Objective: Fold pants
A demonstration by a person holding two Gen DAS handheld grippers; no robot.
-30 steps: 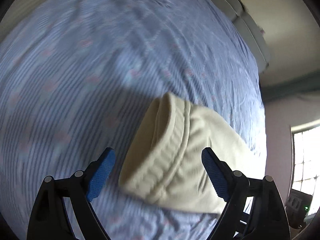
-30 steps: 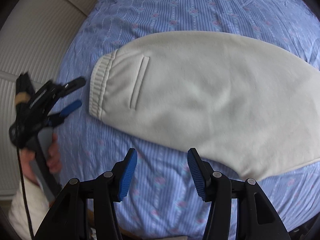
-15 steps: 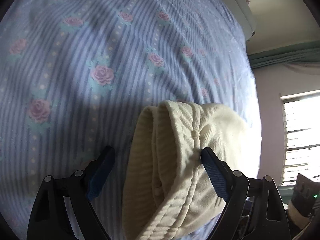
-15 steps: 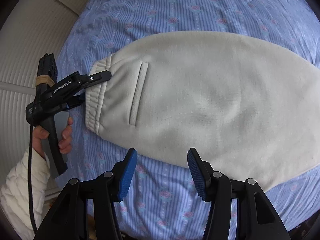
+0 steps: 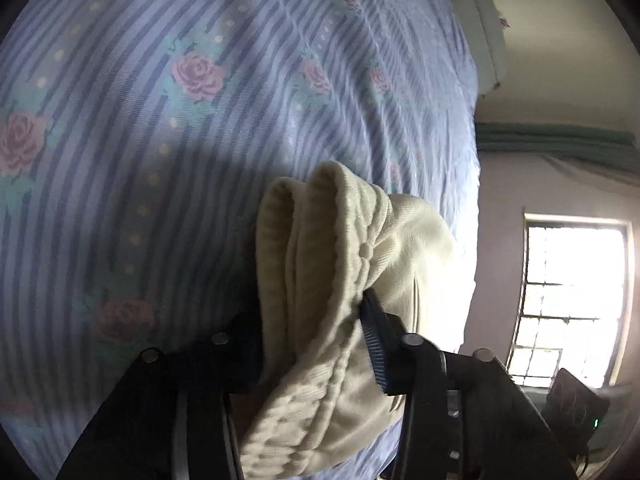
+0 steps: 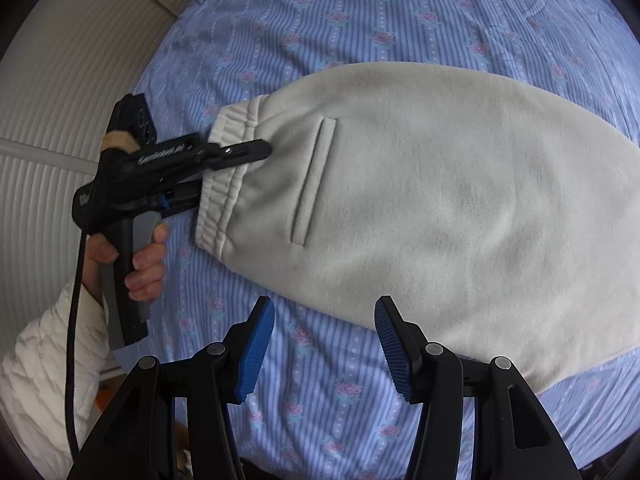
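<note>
Cream pants (image 6: 420, 208) are laid flat on a bed sheet (image 6: 360, 16) printed with blue stripes and pink roses. The ribbed waistband (image 6: 224, 184) is turned toward the sheet's left edge, and a slit pocket (image 6: 314, 182) is seen just beside it. The rest of the fabric is spread to the right across the sheet.

The left gripper (image 6: 224, 168) is clenched on the waistband — one finger is seen above the band and one beneath it, in the right wrist view. It is held by a hand (image 6: 140, 260) in a white quilted sleeve (image 6: 44, 372), with a black cable (image 6: 74, 320) hung below.

In the left wrist view, the left gripper (image 5: 312, 348) is seen pinching the bunched waistband (image 5: 320, 280) between its pads; the folds of the band are raised slightly off the sheet (image 5: 200, 120). A bright window (image 5: 572, 300) is seen at the right.

The right gripper (image 6: 324, 344) is released — its blue pads (image 6: 256, 356) are spread wide apart above the sheet, near the pants' lower edge, with nothing between them.
</note>
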